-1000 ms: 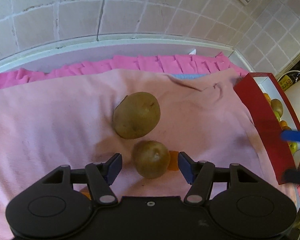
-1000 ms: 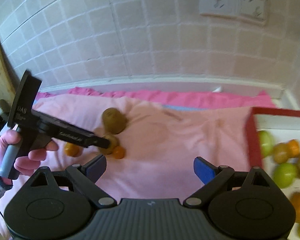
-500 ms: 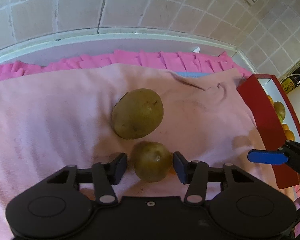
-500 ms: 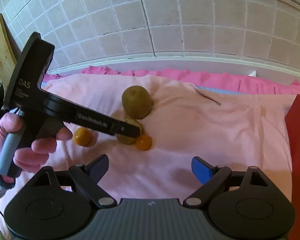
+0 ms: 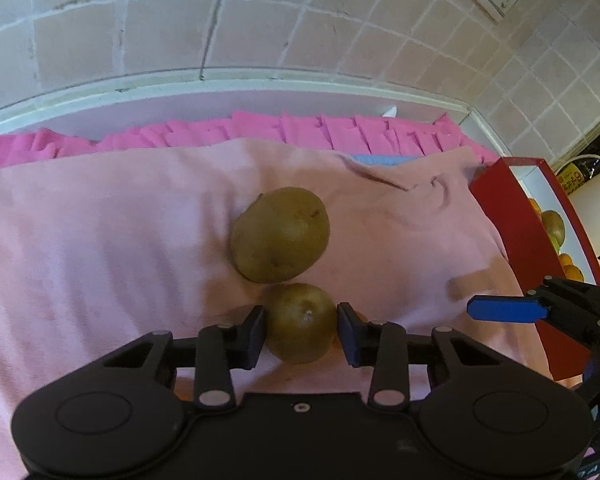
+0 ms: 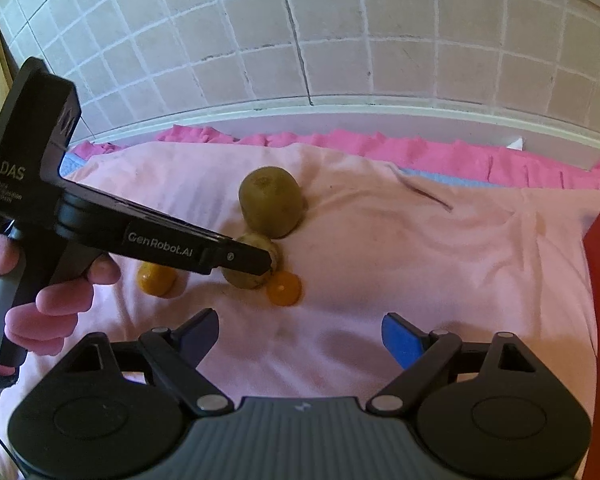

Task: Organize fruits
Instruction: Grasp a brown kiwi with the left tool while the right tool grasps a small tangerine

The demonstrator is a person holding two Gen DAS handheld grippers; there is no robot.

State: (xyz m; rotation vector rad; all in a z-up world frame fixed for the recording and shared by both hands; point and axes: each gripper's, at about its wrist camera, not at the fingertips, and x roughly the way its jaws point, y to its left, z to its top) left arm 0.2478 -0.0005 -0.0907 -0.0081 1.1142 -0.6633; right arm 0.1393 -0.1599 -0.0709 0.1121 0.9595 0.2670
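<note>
The small brown fuzzy kiwi point(image 5: 300, 322) sits on the pale pink cloth point(image 5: 100, 248), squeezed between the two pads of the left gripper point(image 5: 301, 330); the pads touch its sides, so the jaws are narrow and holding it. It looks light, round and a bit soft, so a gentle squeeze across its fat middle seems best; too hard could bruise it. The right gripper point(image 6: 300, 334) has its jaws wide with nothing inside. At 12 o'clock, touching the small kiwi, lies a bigger brown kiwi point(image 5: 281, 235); at 2 o'clock is the red box point(image 5: 512, 216) with fruit.
</note>
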